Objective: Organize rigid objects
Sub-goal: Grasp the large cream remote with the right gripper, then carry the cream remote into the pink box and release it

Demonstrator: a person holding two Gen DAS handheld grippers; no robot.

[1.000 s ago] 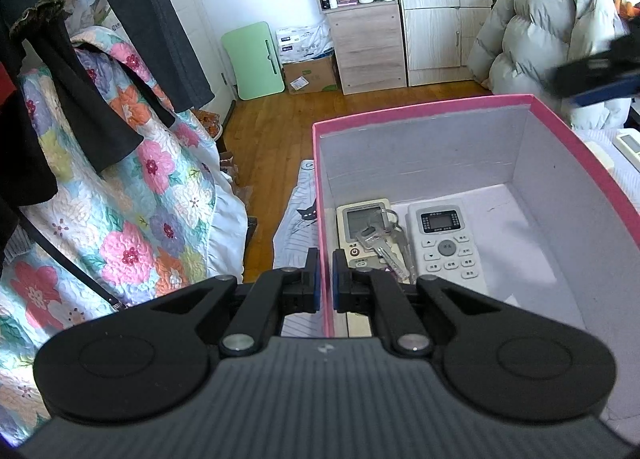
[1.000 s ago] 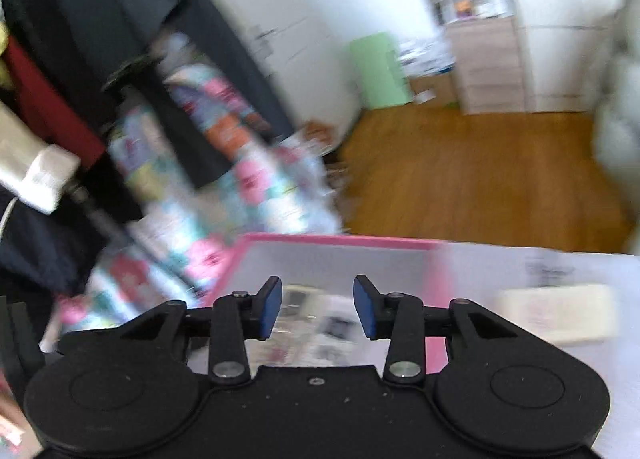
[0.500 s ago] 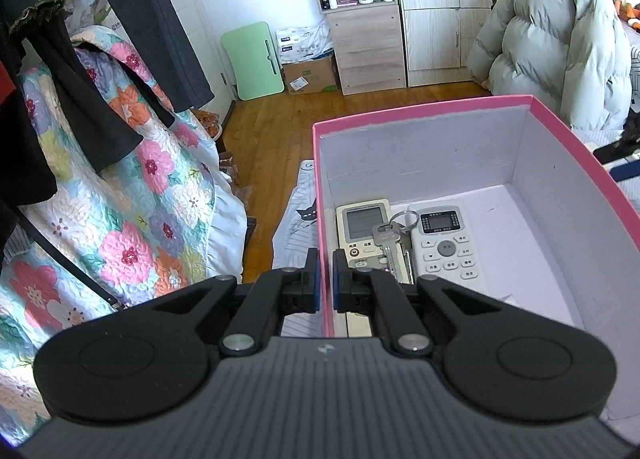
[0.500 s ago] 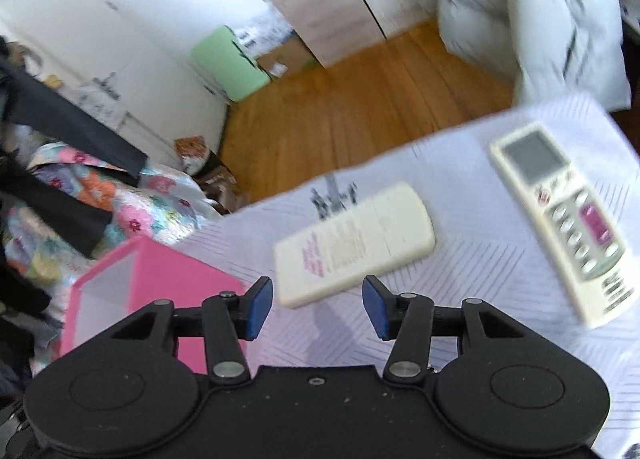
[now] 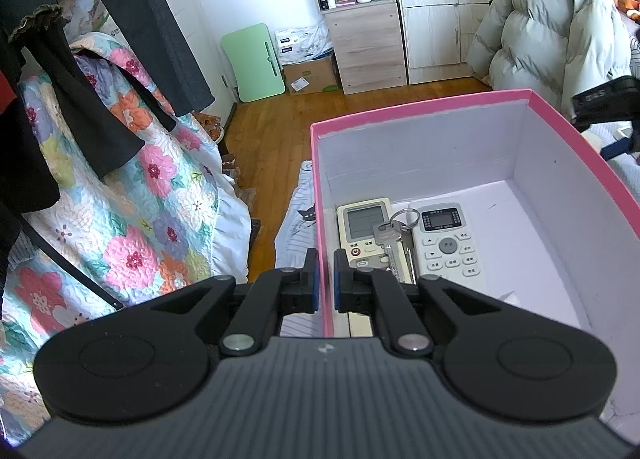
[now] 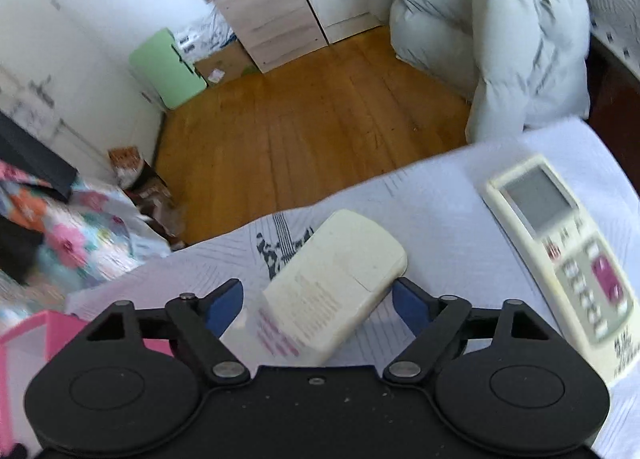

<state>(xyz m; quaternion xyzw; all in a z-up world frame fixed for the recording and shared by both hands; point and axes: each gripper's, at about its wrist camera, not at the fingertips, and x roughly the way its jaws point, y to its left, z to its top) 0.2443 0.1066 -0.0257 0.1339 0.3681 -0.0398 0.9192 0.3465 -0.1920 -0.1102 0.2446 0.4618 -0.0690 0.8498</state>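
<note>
Right wrist view: cream remote, face down, label side up, lying diagonally on white patterned cloth, sitting between blue pads of right gripper. Jaws opening wide, pads clear of remote on both sides, no contact seen. 2nd remote, face up w/ grey screen and magenta button, lying well apart to the right on same cloth. Corner of pink box just visible at lower left.

Left wrist view: left gripper pinched on near wall of pink box, pink rim betw. the pads. Inside box, on white floor: beige remote w/ screen, white remote, keys on ring lying betw. and partly over them. Right gripper also seen at far right edge, beyond box. Wood floor, floral quilt, puffy coat behind.
</note>
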